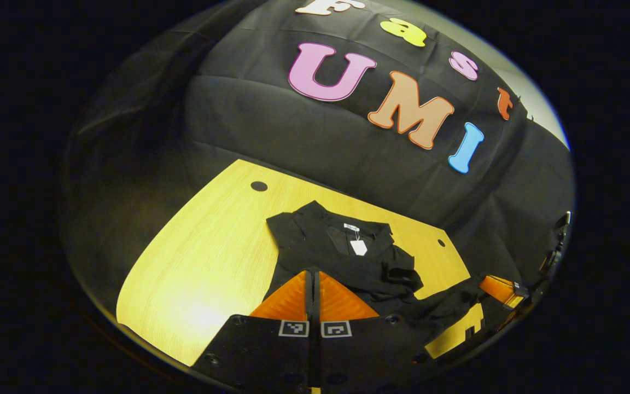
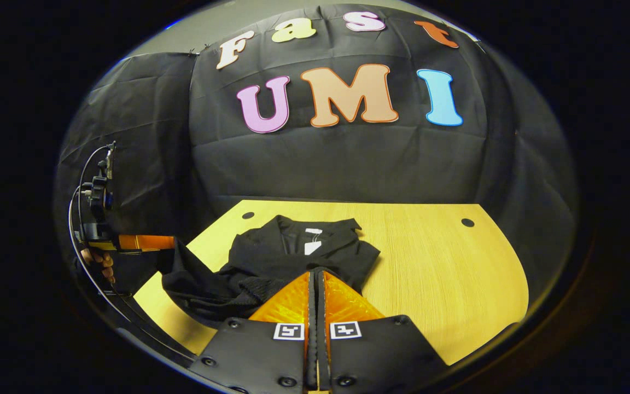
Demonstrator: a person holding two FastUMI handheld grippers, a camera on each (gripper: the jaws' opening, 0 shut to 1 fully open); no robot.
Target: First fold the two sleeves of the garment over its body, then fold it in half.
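The garment (image 2: 293, 257) lies on the tabletop (image 2: 446, 273), one sleeve (image 2: 194, 279) pinched and lifted by the left gripper (image 2: 170, 243); the right gripper (image 2: 316, 273), fingers pressed together, hovers at its hem.

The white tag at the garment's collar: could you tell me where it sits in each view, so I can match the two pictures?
Left gripper view: the white tag hangs just right of centre, inside the collar of the black garment, above this gripper's fingers.
Right gripper view: the tag sits at centre, straight above the fingers.
Shared landmark: the wooden table under the garment.
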